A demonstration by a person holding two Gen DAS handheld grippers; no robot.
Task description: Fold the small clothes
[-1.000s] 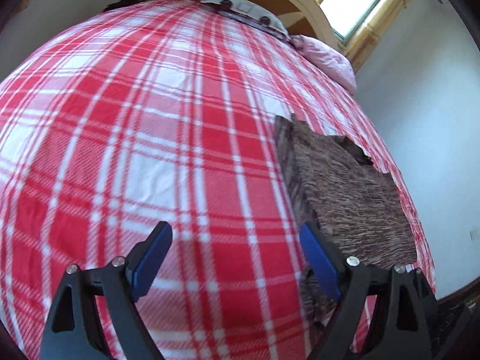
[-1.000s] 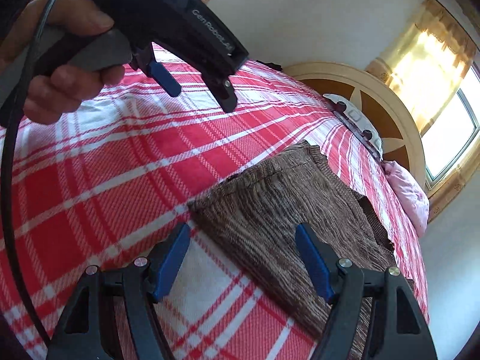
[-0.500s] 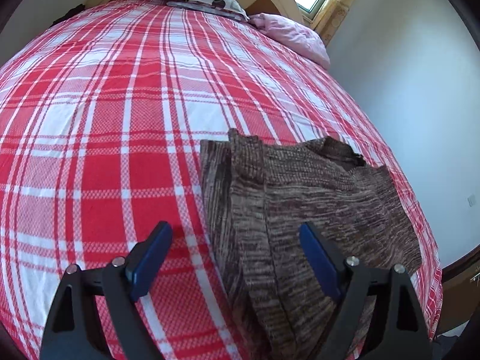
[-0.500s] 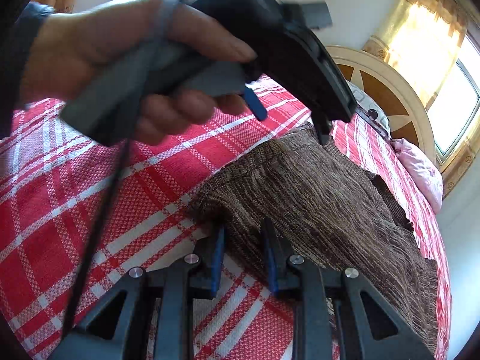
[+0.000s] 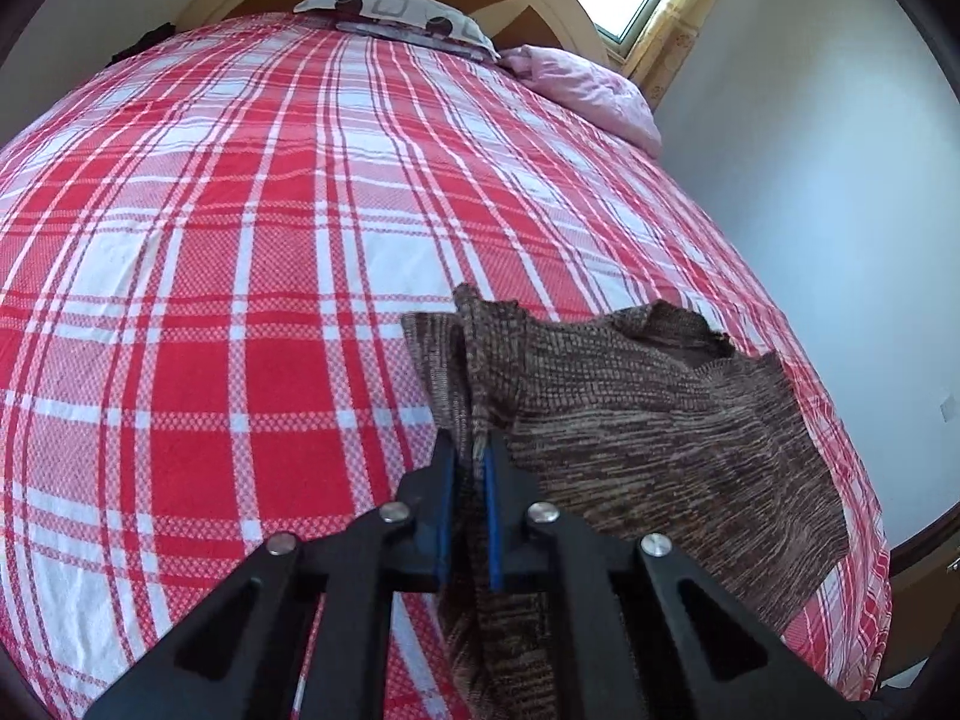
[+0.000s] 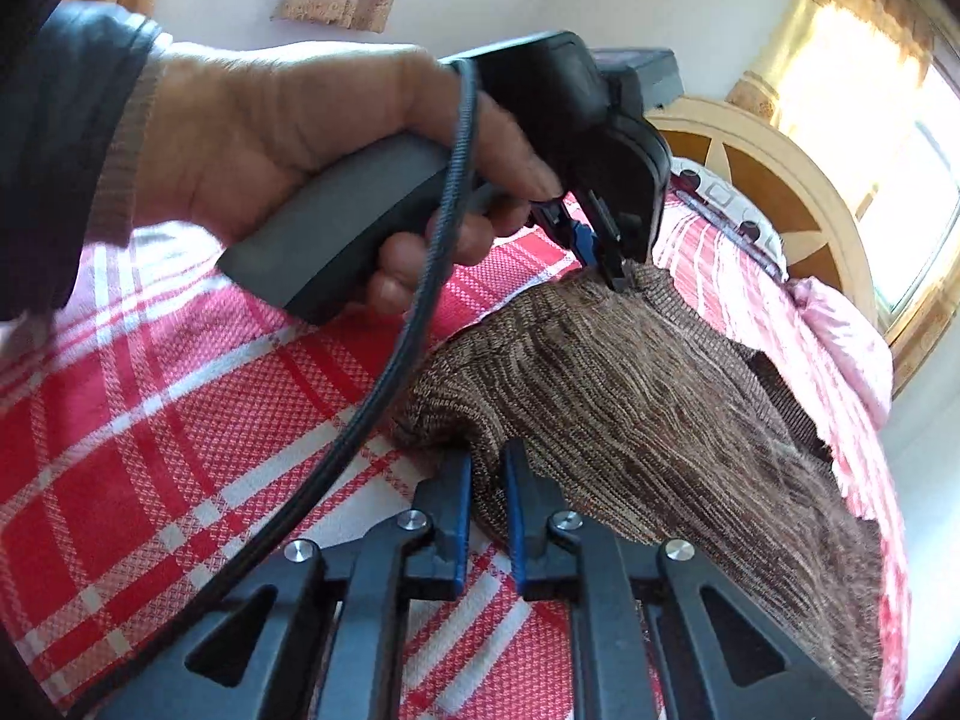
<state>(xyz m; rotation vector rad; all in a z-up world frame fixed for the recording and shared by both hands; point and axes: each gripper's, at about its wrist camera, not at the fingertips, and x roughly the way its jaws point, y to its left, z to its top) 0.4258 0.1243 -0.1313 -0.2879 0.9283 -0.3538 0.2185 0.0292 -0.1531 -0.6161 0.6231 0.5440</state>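
Garment under inspection was a small brown marled knit, lying on the right-hand part of a red-and-white plaid bedspread, well short of the pillows at the headboard. Taken from the left, the left gripper was found pressed together on a raised ridge of the knit at its left edge, fabric caught between the blue pads; the rest of the piece spread away to that gripper's right. In the right wrist view the person's hand carried that same tool at the far corner of the garment, while the right gripper was clamped on the near corner, cloth bunched between its fingers. Both grips therefore sat on one side edge, and the long axis between them ran along that edge, with the body of the knit lying off to the right of both tools. Neither hand was judged nearer the free side. Surface appeared ribbed and soft, slightly rumpled, with a darker notch at the far right border. Folding was judged barely begun.
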